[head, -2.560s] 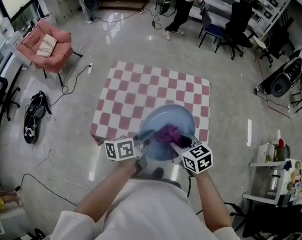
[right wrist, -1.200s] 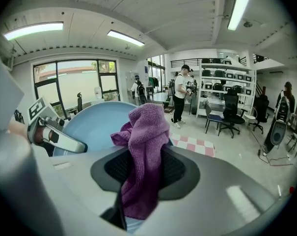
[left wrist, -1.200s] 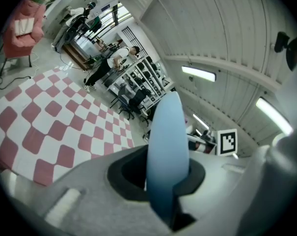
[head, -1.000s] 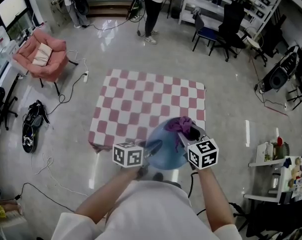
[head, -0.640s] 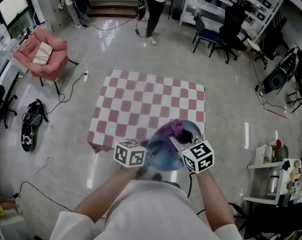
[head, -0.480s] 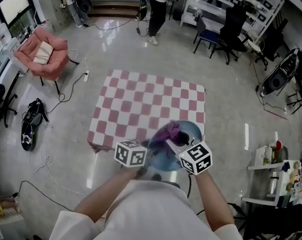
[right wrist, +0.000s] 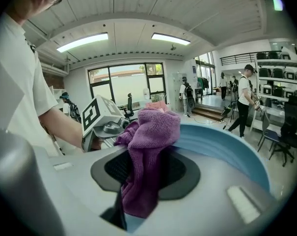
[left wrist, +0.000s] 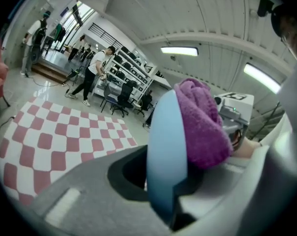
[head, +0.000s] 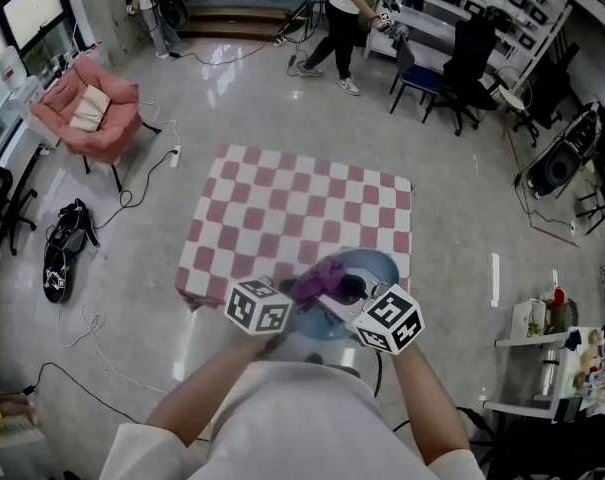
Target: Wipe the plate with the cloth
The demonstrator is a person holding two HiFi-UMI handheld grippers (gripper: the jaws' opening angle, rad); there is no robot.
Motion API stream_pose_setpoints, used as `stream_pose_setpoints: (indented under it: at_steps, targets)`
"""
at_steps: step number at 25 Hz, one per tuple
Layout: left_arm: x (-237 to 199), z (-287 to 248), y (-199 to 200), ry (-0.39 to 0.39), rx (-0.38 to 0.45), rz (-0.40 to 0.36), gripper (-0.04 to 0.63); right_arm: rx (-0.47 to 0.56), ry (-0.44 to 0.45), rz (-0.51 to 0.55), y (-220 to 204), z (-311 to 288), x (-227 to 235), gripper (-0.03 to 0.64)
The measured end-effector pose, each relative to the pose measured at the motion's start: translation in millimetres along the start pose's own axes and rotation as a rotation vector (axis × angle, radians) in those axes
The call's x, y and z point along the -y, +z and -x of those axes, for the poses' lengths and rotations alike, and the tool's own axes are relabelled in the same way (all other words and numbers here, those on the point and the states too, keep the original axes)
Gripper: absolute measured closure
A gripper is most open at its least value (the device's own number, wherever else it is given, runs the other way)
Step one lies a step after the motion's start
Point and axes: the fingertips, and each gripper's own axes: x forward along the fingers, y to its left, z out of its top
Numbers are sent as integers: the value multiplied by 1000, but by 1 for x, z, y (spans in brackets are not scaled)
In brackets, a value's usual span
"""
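In the head view, the light blue plate (head: 367,271) is held up over the near edge of the checked table. My left gripper (head: 285,292) is shut on its left rim. The purple cloth (head: 320,277) lies against the plate's left part, with my right gripper (head: 334,294) shut on it. The left gripper view shows the plate (left wrist: 166,146) edge-on between the jaws of my left gripper (left wrist: 164,183), the cloth (left wrist: 202,124) pressed on its right face. In the right gripper view the cloth (right wrist: 149,141) hangs bunched in my right gripper (right wrist: 138,181), the plate (right wrist: 231,149) behind it.
A pink-and-white checked table (head: 302,203) lies ahead. A pink armchair (head: 90,106) stands at the far left, with cables and a bag (head: 67,238) on the floor. A person (head: 347,13) walks at the back near black chairs (head: 452,63) and shelving.
The cloth and my right gripper have slid from the plate's far right rim to its left part. The person at the back has walked to the right.
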Motion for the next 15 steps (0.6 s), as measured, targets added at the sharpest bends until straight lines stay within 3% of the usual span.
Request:
stream_pose_setpoints:
  at_steps: [6,15]
  targets:
    - [-28,9,-4,100,-25,-81,543,56,-2,-17,13,5,6,477]
    - [-32,9,-17,181,-114,-344,543,91,-59,-29,36,21,25,477]
